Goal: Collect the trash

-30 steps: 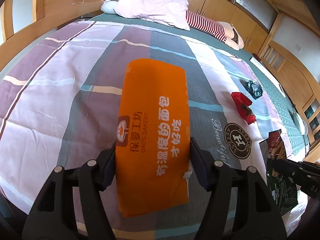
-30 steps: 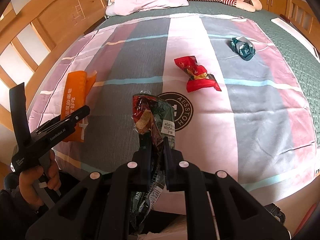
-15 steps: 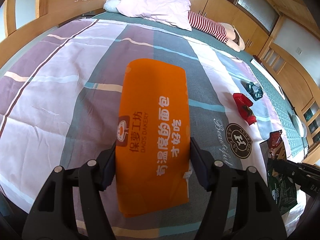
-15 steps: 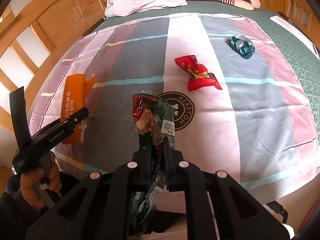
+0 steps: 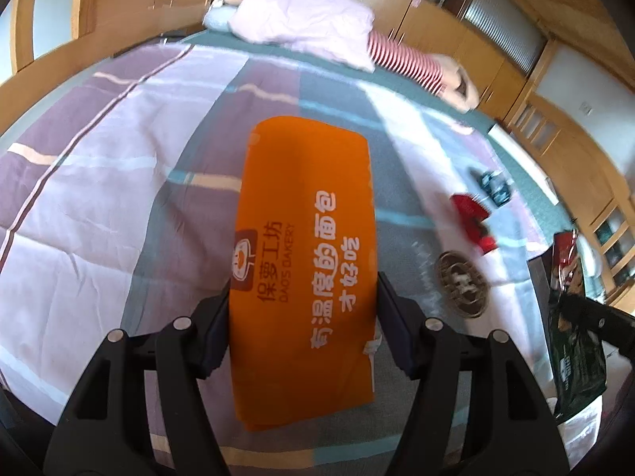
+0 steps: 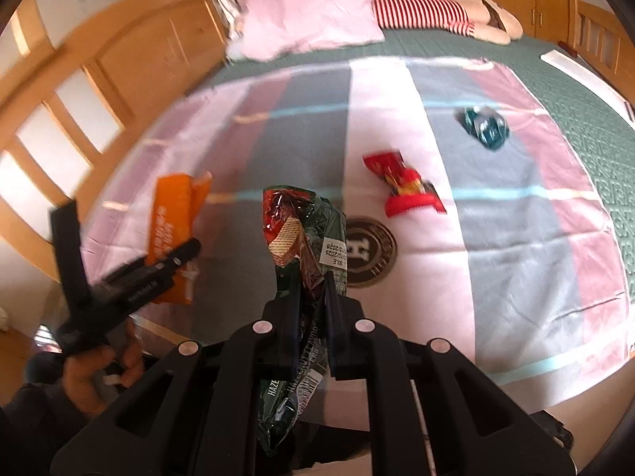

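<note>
My left gripper (image 5: 303,317) is shut on an orange bread wrapper (image 5: 305,238) and holds it above the striped bed sheet (image 5: 119,198). The wrapper (image 6: 172,222) and the left gripper (image 6: 158,273) also show in the right wrist view. My right gripper (image 6: 311,289) is shut on a dark green wafer wrapper (image 6: 305,230), which also shows in the left wrist view (image 5: 575,341). A red wrapper (image 6: 405,184) and a teal wrapper (image 6: 486,127) lie on the sheet to the right, apart from both grippers.
A pink pillow (image 6: 309,20) and a striped plush toy (image 6: 436,16) lie at the head of the bed. A wooden bed frame (image 6: 99,71) runs along the left side. Wooden cabinets (image 5: 555,139) stand on the right. A round logo (image 6: 367,252) marks the sheet.
Both grippers have lifted a little and shifted, each still holding its wrapper. The view is now blurred by motion. The red and teal wrappers have not moved.
</note>
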`<state>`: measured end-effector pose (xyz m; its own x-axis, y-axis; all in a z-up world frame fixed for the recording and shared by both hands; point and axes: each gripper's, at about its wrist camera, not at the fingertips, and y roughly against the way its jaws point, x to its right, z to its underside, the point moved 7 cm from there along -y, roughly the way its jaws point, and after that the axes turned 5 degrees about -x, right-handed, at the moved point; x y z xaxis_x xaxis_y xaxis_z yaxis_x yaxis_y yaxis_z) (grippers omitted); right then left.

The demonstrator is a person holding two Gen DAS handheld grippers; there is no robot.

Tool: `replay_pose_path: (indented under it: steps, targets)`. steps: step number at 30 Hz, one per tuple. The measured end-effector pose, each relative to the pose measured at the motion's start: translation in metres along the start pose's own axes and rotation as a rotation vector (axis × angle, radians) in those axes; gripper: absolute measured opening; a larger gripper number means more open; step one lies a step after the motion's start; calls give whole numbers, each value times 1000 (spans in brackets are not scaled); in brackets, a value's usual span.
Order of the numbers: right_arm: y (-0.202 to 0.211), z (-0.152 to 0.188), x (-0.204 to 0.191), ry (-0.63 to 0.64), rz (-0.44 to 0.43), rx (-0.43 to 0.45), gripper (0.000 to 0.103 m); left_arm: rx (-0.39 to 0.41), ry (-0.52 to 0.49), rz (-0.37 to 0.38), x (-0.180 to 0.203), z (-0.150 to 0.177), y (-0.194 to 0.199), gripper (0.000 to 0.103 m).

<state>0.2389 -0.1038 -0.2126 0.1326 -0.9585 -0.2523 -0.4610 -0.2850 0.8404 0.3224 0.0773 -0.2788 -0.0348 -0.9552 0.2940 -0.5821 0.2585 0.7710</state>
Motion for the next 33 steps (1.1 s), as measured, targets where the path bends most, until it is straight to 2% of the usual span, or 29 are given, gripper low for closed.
replay_pose_path:
  steps: [2,6,9,11,15,18,20,23,25,28,31,33]
  targets:
    - [17,-3,-1,-9,-49,33,11,22,18,37,2,3,10,66]
    - [43,-6,0,6,-69,88,11,64,66,106,11,17,43,66]
    - [56,-1,4,7,-102,92,11,79,-8,138,35,25,72,66]
    - [66,6,6,37,-95,79,11,91,-67,149,52,29,91,66]
    - [94,32,9,168,-53,49,11,81,-104,162,66,39,104,66]
    - [106,65,14,309,27,-27,11,58,-125,147,70,47,104,66]
    - [106,92,18,380,42,-108,11,45,-135,155,73,53,104,66]
    - [95,141,25,465,34,-266,24,17,-143,170,79,62,102,66]
    - [93,159,27,486,13,-299,54,5,-158,184,85,66,102,66]
    - [107,155,31,412,-110,-218,59,-10,-195,206,95,72,104,66]
    - [137,123,45,283,-197,-56,65,-31,-257,256,112,80,108,66]
    - [154,101,57,205,-220,46,68,-57,-310,312,127,88,110,66]
